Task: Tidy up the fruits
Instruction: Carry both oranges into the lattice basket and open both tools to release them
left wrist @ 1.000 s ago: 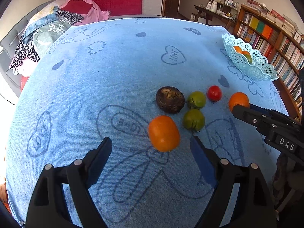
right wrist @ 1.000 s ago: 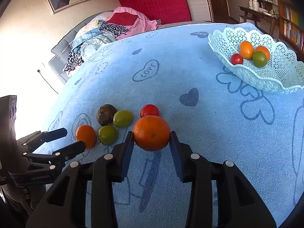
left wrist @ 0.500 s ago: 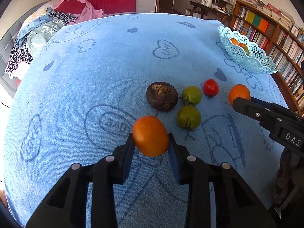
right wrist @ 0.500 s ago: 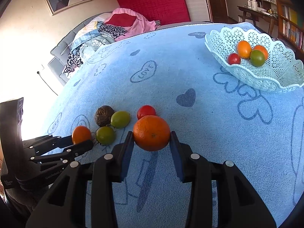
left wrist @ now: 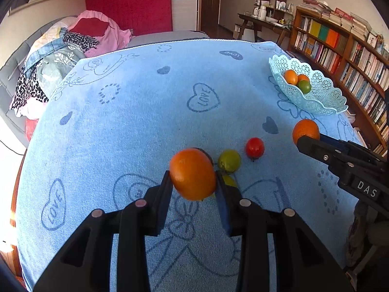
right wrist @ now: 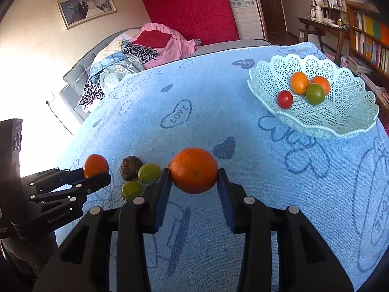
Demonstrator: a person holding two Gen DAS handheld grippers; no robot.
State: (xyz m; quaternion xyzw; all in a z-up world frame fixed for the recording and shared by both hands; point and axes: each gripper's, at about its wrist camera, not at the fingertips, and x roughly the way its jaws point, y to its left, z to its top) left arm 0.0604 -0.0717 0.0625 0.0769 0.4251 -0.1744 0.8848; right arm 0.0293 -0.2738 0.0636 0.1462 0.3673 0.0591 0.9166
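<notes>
Left gripper [left wrist: 193, 182] pinches an orange fruit [left wrist: 192, 174], lifted off the blue cloth [left wrist: 136, 126]. Right gripper [right wrist: 194, 182] clamps an orange [right wrist: 193, 170]. Both are round and held only at the pad tips, so either could roll out before reaching the basket [right wrist: 345, 121] far right. The basket's rim is high, so a low approach clips it.

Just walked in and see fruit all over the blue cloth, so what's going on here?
A person is sorting fruit with two handheld grippers. The left gripper is shut on an orange fruit, and the right gripper is shut on a larger orange. Two green fruits, a brown fruit and a red one lie on the blue cloth. The lace basket already holds four fruits.
</notes>
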